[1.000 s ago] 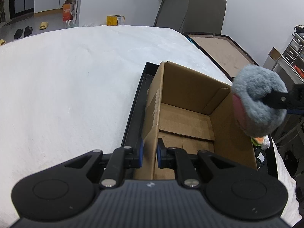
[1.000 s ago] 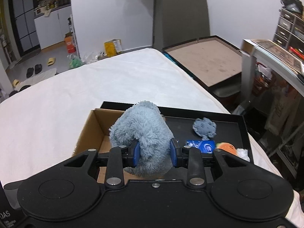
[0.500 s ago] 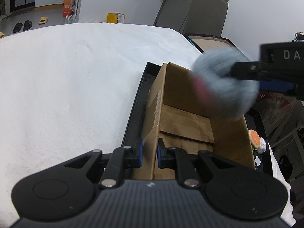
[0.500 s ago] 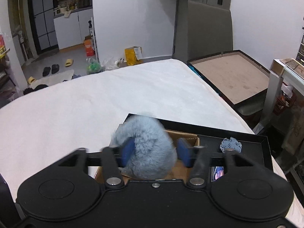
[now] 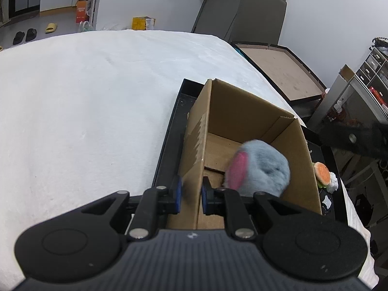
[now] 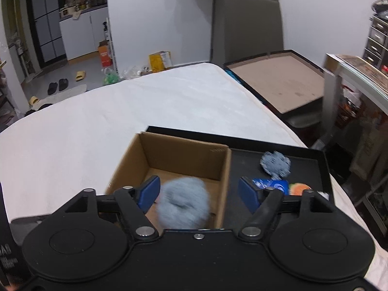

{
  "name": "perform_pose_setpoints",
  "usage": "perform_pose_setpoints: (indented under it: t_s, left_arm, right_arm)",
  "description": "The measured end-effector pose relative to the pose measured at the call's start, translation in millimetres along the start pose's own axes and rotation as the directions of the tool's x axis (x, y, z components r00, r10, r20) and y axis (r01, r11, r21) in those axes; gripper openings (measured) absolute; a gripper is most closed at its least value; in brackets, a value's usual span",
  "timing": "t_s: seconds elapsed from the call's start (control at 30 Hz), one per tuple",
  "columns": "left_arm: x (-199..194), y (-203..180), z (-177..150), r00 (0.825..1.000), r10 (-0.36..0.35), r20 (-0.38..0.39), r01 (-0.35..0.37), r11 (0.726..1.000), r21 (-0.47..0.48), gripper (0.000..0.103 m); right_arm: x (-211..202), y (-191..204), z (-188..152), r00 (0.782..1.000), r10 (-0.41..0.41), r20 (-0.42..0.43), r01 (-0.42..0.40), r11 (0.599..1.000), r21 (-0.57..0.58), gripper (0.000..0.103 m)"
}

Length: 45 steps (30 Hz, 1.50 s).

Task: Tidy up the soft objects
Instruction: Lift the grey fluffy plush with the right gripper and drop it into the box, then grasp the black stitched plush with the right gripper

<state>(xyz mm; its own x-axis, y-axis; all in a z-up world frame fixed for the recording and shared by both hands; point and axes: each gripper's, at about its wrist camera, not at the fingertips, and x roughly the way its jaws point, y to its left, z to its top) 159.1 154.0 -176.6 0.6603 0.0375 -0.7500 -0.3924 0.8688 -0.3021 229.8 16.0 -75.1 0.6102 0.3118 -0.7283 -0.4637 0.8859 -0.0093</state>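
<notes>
A white-covered bed [image 6: 101,131], or possibly a padded table, carries a shallow black tray [image 6: 312,160] near its edge, the rest of the white surface lying bare around it.

Both tools share one build. The left gripper [image 5: 190,195] has a ribbed dark-grey body, two round black discs, black linkage arms with silver rivets and blue pads. The right gripper [image 6: 198,191] is smooth black, with a central screw.

We see a fluffy grey-blue plush toy with a pink patch [image 5: 259,169] in a matt brown corrugated cardboard box [image 5: 242,111] on a smooth black tray [image 6: 312,167].
</notes>
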Motion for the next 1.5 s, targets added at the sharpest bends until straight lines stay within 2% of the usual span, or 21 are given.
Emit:
perform_pose_setpoints:
  t_s: [0.3,0.37,0.47,0.53,0.63,0.93,1.23,1.5]
  left_arm:
    - [-2.9,-5.5,0.3,1.000,0.015,-0.011,-0.015,1.000,0.019,0.017]
    - [-6.1,-6.5,-0.1,1.000,0.027,-0.008,-0.027,0.999,0.027,0.020]
    - [-9.8,-8.6,-0.9,0.998,0.055,0.009,-0.055,0.998,0.027,0.035]
    - [-11.6,-12.2,-1.8,0.997,0.074,0.027,-0.075,0.996,0.041,0.051]
    - [-13.0,-19.4,-4.6,0.994,0.100,0.042,-0.103,0.992,0.074,0.063]
    - [-8.5,-34.1,-10.9,0.986,0.157,0.058,-0.163,0.978,0.130,0.079]
    - [-1.6,-44.9,-13.4,0.975,0.212,0.071,-0.222,0.958,0.182,0.083]
    - [1.6,-55.5,-9.0,0.968,0.236,0.080,-0.248,0.947,0.203,0.083]
  right_arm:
    - [-10.2,-37.8,-21.7,0.999,-0.038,-0.010,0.039,0.997,0.059,0.084]
    - [-10.7,-44.6,-24.8,0.999,-0.038,-0.007,0.038,0.997,0.068,0.084]
    - [-10.8,-56.1,-29.9,0.999,-0.036,-0.007,0.036,0.996,0.087,0.084]
    - [-9.3,-65.2,-32.5,0.999,-0.040,-0.012,0.041,0.994,0.104,0.085]
    - [-6.4,-78.6,-37.3,0.999,-0.049,-0.024,0.052,0.990,0.127,0.085]
    - [8.8,-128.3,-55.2,0.995,-0.088,-0.055,0.098,0.967,0.234,0.088]
    - [35.7,-154.7,-75.9,0.992,-0.076,-0.097,0.102,0.950,0.296,0.087]
    - [60.7,-174.0,-82.6,0.991,-0.068,-0.119,0.106,0.932,0.346,0.079]
